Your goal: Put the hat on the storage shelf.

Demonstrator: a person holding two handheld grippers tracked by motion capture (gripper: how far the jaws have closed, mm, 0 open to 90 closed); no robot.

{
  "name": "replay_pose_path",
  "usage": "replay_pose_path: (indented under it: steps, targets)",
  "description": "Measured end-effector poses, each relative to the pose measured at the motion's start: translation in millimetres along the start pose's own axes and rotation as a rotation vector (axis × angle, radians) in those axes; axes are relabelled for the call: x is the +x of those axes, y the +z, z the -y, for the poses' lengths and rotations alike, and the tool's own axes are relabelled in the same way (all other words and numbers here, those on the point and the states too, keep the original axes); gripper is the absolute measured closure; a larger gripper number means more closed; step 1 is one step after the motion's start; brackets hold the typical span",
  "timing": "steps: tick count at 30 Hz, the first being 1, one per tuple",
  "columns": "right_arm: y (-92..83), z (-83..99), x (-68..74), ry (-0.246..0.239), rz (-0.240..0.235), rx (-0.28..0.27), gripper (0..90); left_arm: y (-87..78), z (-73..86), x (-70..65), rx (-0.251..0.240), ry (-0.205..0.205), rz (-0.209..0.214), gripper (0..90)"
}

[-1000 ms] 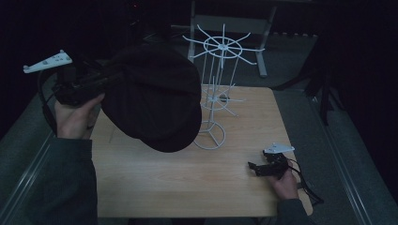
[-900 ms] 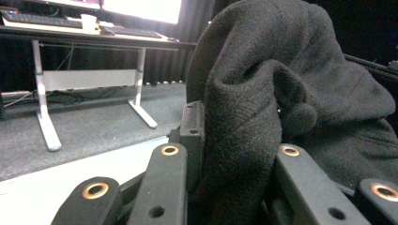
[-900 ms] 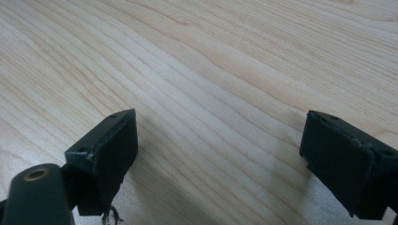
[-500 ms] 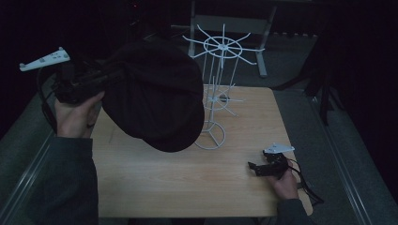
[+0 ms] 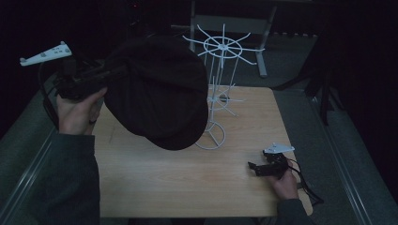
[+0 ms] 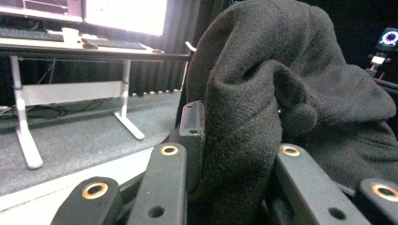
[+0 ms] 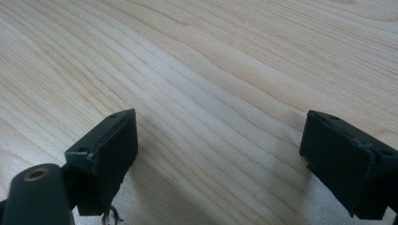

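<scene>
The left gripper (image 5: 110,75) was raised above the table's (image 5: 155,187) left edge, its jaws clamped on a fold of a black hat (image 5: 159,93). The hat hung in the air from that grip, in front of a white wire rack (image 5: 220,89) standing on the table; whether the two touched could not be told. In the left gripper view the cloth (image 6: 263,117) sat pinched between the jaws. The right gripper (image 5: 256,167) rested low at the table's near right corner, jaws wide apart and empty over bare wood (image 7: 211,70).
</scene>
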State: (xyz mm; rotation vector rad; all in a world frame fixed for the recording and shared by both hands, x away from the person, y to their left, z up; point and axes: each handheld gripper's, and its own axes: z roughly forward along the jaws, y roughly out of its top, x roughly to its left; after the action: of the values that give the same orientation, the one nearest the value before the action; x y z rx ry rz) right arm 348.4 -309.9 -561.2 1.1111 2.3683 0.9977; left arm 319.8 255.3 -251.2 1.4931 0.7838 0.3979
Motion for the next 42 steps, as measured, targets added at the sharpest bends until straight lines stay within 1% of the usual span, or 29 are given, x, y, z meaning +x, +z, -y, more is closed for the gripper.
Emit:
replay_pose_path:
  steps: [6,11,14,19,22,24,26,29,31,32,33,35,37,42]
  targets:
    - [-0.1,0.0,0.0,0.0,0.0,0.001,11.6,9.5,-4.5,-1.1,0.003,0.001,0.008,75.6]
    - [-0.1,0.0,0.0,0.0,0.0,0.001,11.5,21.2,-7.2,5.5,-0.004,-0.028,0.017,75.5]
    - [-0.1,0.0,-0.1,0.0,0.0,0.001,11.6,26.6,-9.4,8.1,-0.01,-0.038,0.021,75.5]
    - [-0.1,0.0,0.0,0.0,0.0,0.001,11.6,34.2,-13.6,8.8,-0.014,-0.042,0.018,75.3]
    - [-0.1,0.0,-0.1,0.0,0.0,0.001,11.6,42.3,-15.9,9.7,-0.009,-0.045,0.013,75.2]
    - [-0.1,0.0,-0.1,-0.001,0.0,0.001,11.6,47.7,-16.1,10.8,-0.001,-0.049,0.012,75.2]
    - [-0.1,0.0,-0.1,0.0,0.0,0.001,11.6,55.6,-14.3,12.2,0.017,-0.053,0.006,75.1]
    - [-0.1,0.0,-0.1,-0.001,0.0,0.001,11.6,69.1,-8.0,16.9,0.049,-0.071,-0.002,74.8]
    - [-0.2,-0.1,0.1,0.002,-0.001,0.002,11.6,76.2,-3.8,19.0,0.065,-0.074,-0.014,74.6]
    - [-0.2,-0.1,0.1,0.002,-0.001,0.002,11.6,76.2,-3.8,19.0,0.065,-0.074,-0.014,74.5]
    - [-0.2,-0.1,0.1,0.002,-0.001,0.002,11.6,81.3,-1.0,20.8,0.071,-0.081,-0.01,74.5]
    - [-0.2,-0.1,0.0,0.002,0.0,0.002,11.6,85.4,0.3,20.7,0.085,-0.084,-0.01,74.5]
    - [-0.2,-0.1,0.0,0.001,0.0,0.002,11.6,88.9,2.0,19.6,0.099,-0.078,-0.011,74.6]
    - [-0.1,-0.1,0.0,0.001,-0.001,0.001,11.6,95.0,6.2,17.0,0.131,-0.052,-0.046,73.1]
